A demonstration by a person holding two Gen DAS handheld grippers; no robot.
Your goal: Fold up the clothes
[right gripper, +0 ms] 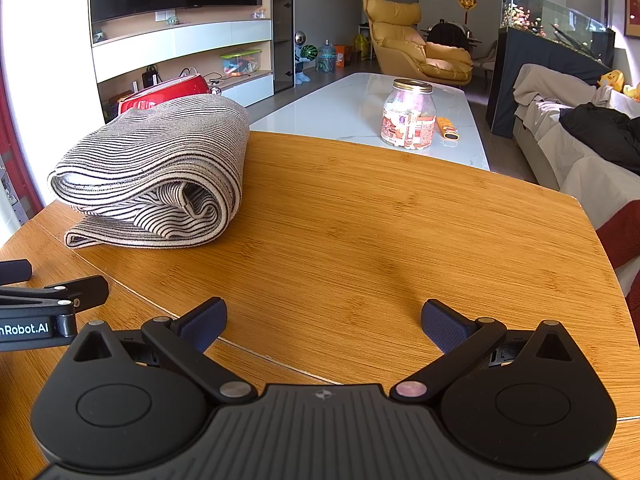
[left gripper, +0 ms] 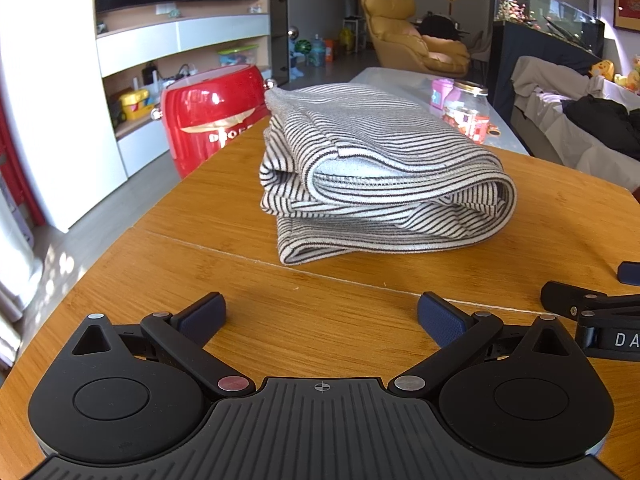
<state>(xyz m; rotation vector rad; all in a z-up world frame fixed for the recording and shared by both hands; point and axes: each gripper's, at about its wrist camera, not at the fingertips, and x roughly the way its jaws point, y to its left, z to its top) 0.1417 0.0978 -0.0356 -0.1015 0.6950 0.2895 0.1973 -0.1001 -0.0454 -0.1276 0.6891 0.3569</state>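
A black-and-white striped garment (left gripper: 376,176) lies folded in a thick stack on the wooden table (left gripper: 200,248). It also shows in the right wrist view (right gripper: 156,176), at the left. My left gripper (left gripper: 320,316) is open and empty, low over the table just in front of the stack. My right gripper (right gripper: 324,320) is open and empty over bare wood to the right of the stack. Each gripper shows at the edge of the other's view: the right one (left gripper: 592,312), the left one (right gripper: 40,304).
A red appliance (left gripper: 212,116) stands beyond the table's far left edge. A white coffee table (right gripper: 352,112) behind holds a glass jar (right gripper: 410,114). A sofa with dark clothing (right gripper: 592,136) is at the right. A seam (left gripper: 320,276) crosses the tabletop.
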